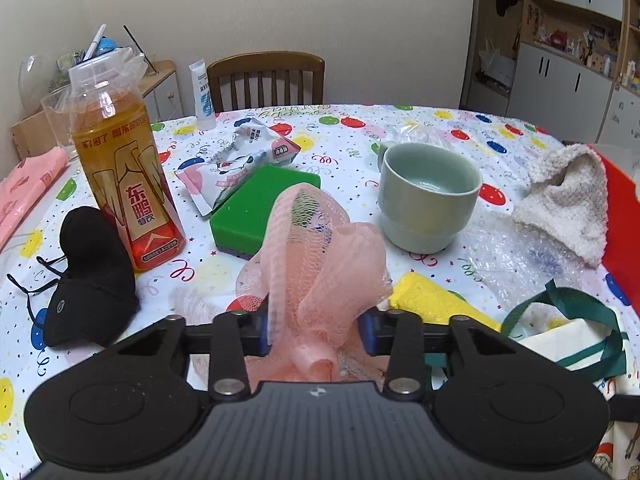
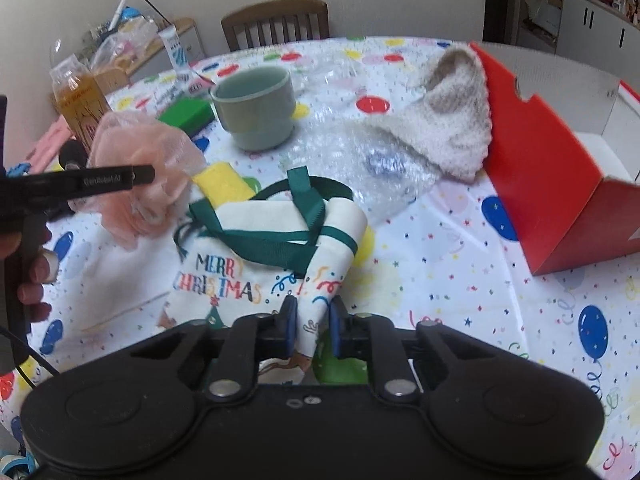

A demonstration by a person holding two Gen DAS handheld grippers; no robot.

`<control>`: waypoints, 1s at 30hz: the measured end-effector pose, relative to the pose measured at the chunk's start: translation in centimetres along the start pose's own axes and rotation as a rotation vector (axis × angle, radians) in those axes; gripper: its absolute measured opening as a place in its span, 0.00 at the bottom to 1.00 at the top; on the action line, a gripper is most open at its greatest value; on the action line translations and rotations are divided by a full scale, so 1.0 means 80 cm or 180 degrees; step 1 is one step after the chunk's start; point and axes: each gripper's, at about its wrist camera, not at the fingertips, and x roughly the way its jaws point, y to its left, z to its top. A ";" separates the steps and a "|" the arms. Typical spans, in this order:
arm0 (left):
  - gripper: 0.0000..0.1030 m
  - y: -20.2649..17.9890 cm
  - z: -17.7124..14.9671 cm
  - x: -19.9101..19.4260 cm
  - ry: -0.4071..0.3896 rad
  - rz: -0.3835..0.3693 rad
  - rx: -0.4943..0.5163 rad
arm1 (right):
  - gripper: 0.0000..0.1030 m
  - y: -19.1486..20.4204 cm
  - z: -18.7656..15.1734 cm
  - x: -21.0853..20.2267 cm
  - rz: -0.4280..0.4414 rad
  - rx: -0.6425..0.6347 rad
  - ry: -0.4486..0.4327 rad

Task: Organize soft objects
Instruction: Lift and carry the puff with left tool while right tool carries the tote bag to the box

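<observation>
My left gripper (image 1: 316, 332) is shut on a pink mesh bath pouf (image 1: 316, 264) and holds it above the table; the pouf also shows in the right wrist view (image 2: 144, 160), held by the left gripper (image 2: 144, 178). My right gripper (image 2: 314, 328) is shut on the edge of a white "Merry Christmas" tote bag (image 2: 256, 256) with green straps. A yellow cloth (image 1: 432, 300) lies by the bag. A fluffy cream sock (image 2: 448, 120) leans on a red box (image 2: 552, 184). A green sponge (image 1: 256, 208) and a black eye mask (image 1: 88, 276) lie on the table.
An orange drink bottle (image 1: 128, 168), a pale green mug (image 1: 428, 196), a snack packet (image 1: 236, 160), a white tube (image 1: 202, 96) and bubble wrap (image 1: 516, 256) are on the balloon-print tablecloth (image 2: 460, 304). A wooden chair (image 1: 266, 80) stands behind the table.
</observation>
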 end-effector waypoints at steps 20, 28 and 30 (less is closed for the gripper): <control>0.31 0.015 0.029 -0.066 -0.0146 -0.0425 -0.0220 | 0.09 -0.029 0.036 -0.095 -0.0045 0.0183 -0.0520; 0.31 -0.011 0.058 -0.104 -0.0258 -0.0511 -0.0230 | 0.09 -0.080 0.065 -0.140 0.0073 0.0278 -0.0799; 0.31 -0.022 0.065 -0.111 -0.0269 -0.0528 -0.0240 | 0.09 -0.094 0.073 -0.151 0.0101 0.0274 -0.0866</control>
